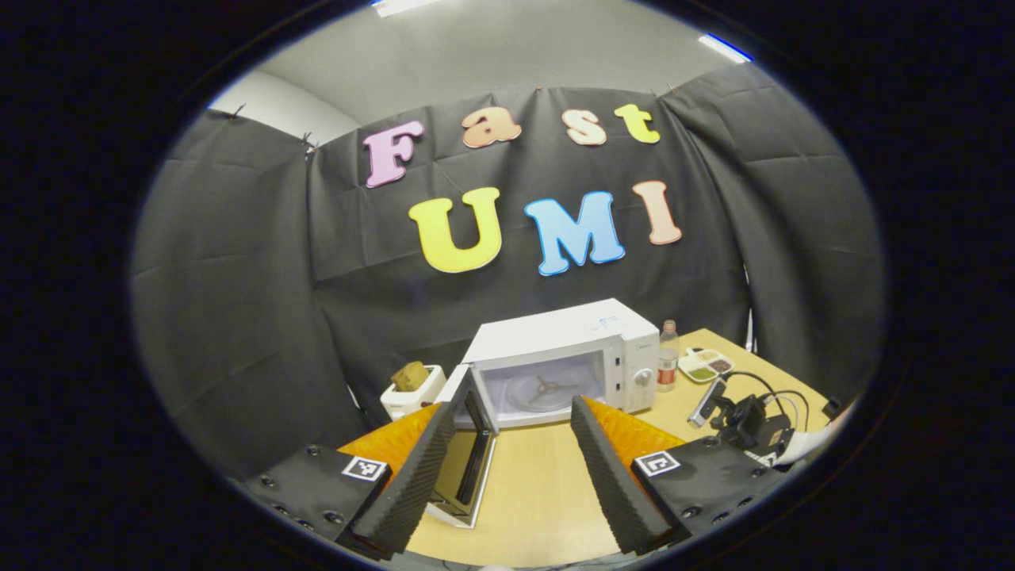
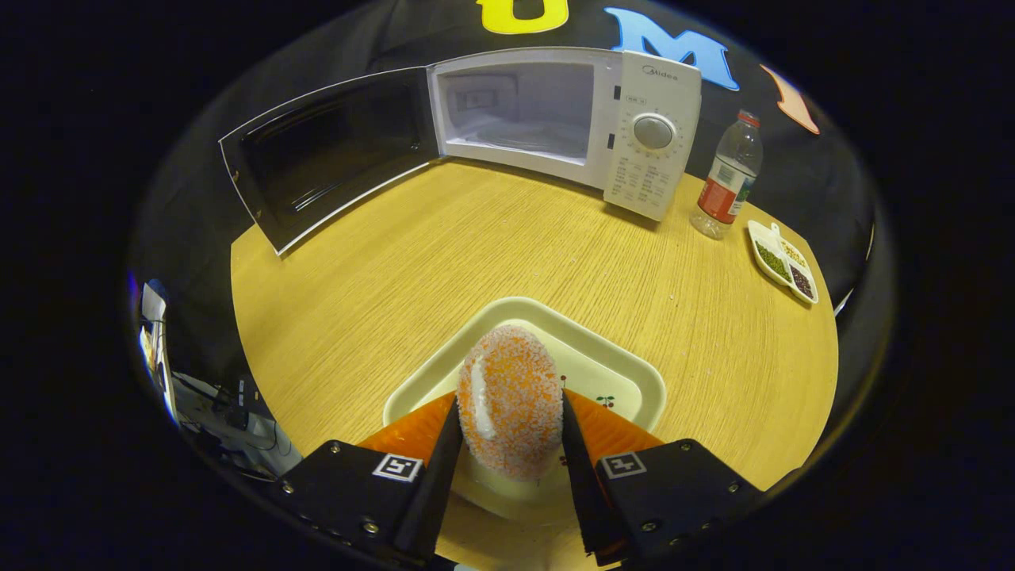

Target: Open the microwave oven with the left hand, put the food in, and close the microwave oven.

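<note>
Both right gripper [image 2: 507,432] fingers clamp a sugared doughnut [image 2: 511,408] over its tray [image 2: 626,361]; left gripper [image 1: 507,452] gapes before the open Midea microwave [image 2: 634,119].

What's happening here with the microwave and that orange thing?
A person works two handheld grippers. The white microwave oven on the round wooden table stands with its door swung wide open. The right gripper is clamped on an orange, sugar-crusted doughnut-like food over a pale cream tray. The left gripper is open, holding nothing.
</note>
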The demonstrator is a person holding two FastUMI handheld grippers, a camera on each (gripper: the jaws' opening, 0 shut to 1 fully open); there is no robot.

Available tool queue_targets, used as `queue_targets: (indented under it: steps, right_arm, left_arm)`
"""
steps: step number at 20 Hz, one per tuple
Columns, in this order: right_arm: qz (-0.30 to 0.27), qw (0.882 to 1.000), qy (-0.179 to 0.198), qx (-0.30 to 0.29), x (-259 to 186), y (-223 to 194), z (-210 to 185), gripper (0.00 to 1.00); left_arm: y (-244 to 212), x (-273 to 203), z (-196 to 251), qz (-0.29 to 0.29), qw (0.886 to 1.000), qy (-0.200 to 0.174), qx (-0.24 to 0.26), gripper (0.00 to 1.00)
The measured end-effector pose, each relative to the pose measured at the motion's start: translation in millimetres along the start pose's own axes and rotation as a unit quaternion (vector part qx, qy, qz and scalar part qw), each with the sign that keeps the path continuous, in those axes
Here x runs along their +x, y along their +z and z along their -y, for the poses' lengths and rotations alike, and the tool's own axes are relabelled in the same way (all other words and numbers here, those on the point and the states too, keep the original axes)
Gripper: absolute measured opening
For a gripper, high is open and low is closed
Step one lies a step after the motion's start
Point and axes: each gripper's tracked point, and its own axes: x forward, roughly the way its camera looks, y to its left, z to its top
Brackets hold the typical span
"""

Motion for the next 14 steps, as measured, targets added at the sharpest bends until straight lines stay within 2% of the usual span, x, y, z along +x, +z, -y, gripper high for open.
queue_targets:
  steps: [1, 7, 11, 14]
  right_arm:
    - [0.001, 1.0, 0.006, 0.007, -1, 0, -3, 0.57]
    - [-0.005, 1.0, 0.009, 0.006, -11, 5, -7, 0.57]
    - [0.03, 0.998, 0.025, 0.049, -44, 45, -15, 0.57]
    - [0.077, 0.991, 0.048, 0.097, -73, 95, -27, 0.57]
  left_arm:
    - [0, 0, 1, 0.0, 1.0, -0.003, -0.001, 1.0]
    - [-5, 8, -8, -0.004, 1.0, -0.004, -0.016, 1.0]
    - [-11, 10, -22, -0.001, 1.0, 0.001, -0.019, 1.0]
    - [-14, 14, -36, 0.004, 1.0, 0.002, -0.028, 1.0]
